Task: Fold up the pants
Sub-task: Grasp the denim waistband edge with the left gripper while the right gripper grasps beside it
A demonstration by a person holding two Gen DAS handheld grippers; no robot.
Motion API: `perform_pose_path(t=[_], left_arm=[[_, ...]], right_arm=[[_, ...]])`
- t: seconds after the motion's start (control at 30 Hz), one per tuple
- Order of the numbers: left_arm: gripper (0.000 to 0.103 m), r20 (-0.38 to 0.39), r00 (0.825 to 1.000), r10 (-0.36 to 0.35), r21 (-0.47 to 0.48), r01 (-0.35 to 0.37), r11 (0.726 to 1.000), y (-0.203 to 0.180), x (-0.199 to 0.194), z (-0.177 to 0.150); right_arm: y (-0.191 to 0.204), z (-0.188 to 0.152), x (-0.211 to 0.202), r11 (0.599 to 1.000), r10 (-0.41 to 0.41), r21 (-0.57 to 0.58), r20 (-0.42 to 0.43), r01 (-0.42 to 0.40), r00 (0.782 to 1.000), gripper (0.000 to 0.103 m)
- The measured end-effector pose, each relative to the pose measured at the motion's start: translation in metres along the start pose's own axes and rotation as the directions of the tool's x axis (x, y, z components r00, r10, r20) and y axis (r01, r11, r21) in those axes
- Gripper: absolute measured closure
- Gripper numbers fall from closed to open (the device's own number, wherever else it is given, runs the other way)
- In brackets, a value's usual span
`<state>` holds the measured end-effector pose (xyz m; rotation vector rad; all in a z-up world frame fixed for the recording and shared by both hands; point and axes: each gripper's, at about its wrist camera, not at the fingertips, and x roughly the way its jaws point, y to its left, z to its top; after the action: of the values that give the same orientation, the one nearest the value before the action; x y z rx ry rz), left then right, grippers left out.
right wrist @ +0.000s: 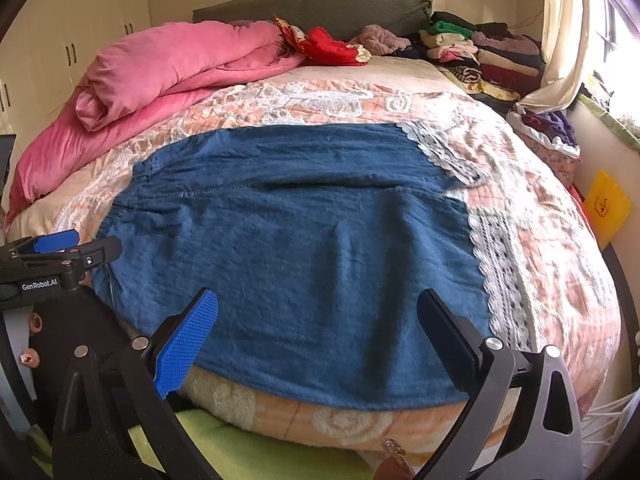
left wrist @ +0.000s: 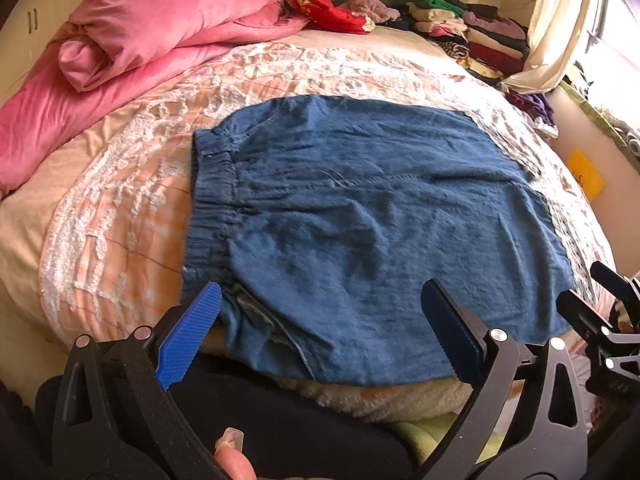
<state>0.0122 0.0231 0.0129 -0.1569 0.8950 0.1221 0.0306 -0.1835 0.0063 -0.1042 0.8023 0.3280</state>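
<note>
Pants (left wrist: 372,216) are lying folded on the bed (left wrist: 120,216); left gripper (left wrist: 320,332) and right gripper (right wrist: 318,332) are hovering with fingers apart.

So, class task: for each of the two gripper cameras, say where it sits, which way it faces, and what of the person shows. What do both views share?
Left wrist: on the left gripper, at the bed's near edge, facing the headboard over the pants' waistband end; a fingertip shows below, right gripper at right.
Right wrist: on the right gripper, further right, same heading; left gripper at left.
Shared: pants, pink quilt, clothes stack.
</note>
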Motion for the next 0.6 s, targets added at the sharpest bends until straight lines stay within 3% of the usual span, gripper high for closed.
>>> perform_pose_path(t=[0.4,0.6], left_arm=[[0.009,-0.003,0.996,0.085,-0.085,-0.085,0.993,0.047,0.025,0.048],[0.009,-0.01,0.994,0.105,-0.109,-0.105,0.988,0.075,0.043,0.071]], right_arm=[[0.017,0.07,0.048,0.993,0.093,-0.069,-0.012,-0.094,0.996,0.004],[0.029,0.111,0.078,0.984,0.102,-0.149,-0.004,-0.101,0.995,0.004]])
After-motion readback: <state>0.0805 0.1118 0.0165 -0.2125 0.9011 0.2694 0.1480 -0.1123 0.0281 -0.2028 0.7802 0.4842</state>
